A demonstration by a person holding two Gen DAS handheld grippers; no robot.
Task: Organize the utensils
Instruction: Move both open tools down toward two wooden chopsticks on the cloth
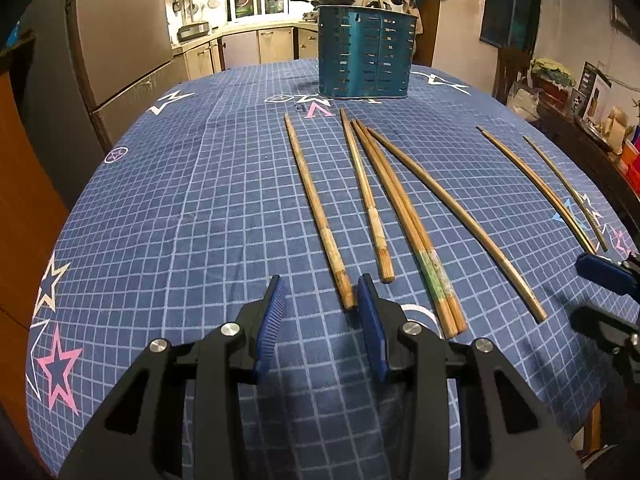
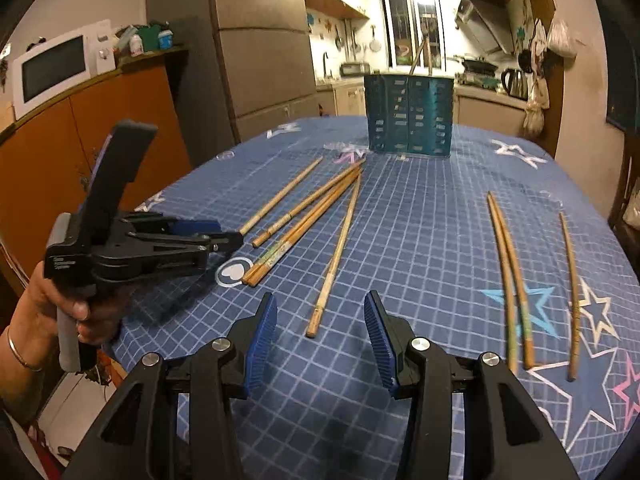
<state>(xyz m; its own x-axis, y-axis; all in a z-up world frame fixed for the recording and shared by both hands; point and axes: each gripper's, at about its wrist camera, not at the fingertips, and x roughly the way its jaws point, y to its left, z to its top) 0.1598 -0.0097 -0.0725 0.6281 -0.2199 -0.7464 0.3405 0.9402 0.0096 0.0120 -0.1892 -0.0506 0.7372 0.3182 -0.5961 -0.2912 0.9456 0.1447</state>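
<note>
Left claw [image 1: 320, 292] gapes empty beside nearest chopstick [image 1: 320, 216].

A: Where does the utensil holder [image 2: 409, 115] stand?

B: At the far end of the surface [image 2: 420, 240], upright, with sticks poking from its top.

A: And the chopsticks?

B: Five chopsticks [image 2: 304, 216] lie in front of it, fanned toward the left. Three more chopsticks [image 2: 520, 280] lie well apart on the right, nearer the surface's edge.
</note>
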